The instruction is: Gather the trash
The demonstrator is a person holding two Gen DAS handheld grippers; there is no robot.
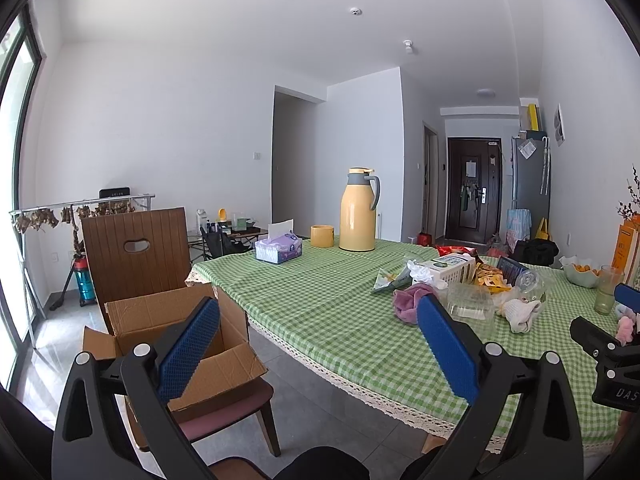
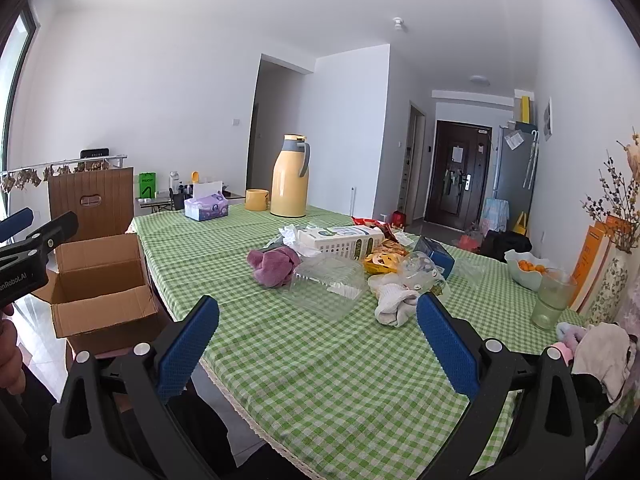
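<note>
A trash pile lies mid-table on the green checked cloth (image 2: pixel 320 380): a white carton (image 2: pixel 340 240), a clear plastic clamshell (image 2: pixel 332 284), yellow snack wrappers (image 2: pixel 380 260), crumpled tissue (image 2: pixel 290 236) and a clear plastic bottle (image 2: pixel 420 268). A purple cloth (image 2: pixel 274 266) and a white sock (image 2: pixel 394 304) lie among them. An open cardboard box (image 1: pixel 180 332) sits on a chair seat at the table's left end. My left gripper (image 1: pixel 318 344) hangs open between box and table edge. My right gripper (image 2: pixel 318 344) is open above the cloth, short of the pile. Both hold nothing.
A yellow thermos (image 1: pixel 358 212), a yellow cup (image 1: pixel 322 236) and a tissue box (image 1: pixel 279 247) stand at the far end. A bowl of oranges (image 2: pixel 528 270), a green glass (image 2: pixel 552 298), a vase (image 2: pixel 610 288) and bundled clothes (image 2: pixel 600 344) are at the right. The brown chair back (image 1: pixel 136 252) rises behind the box.
</note>
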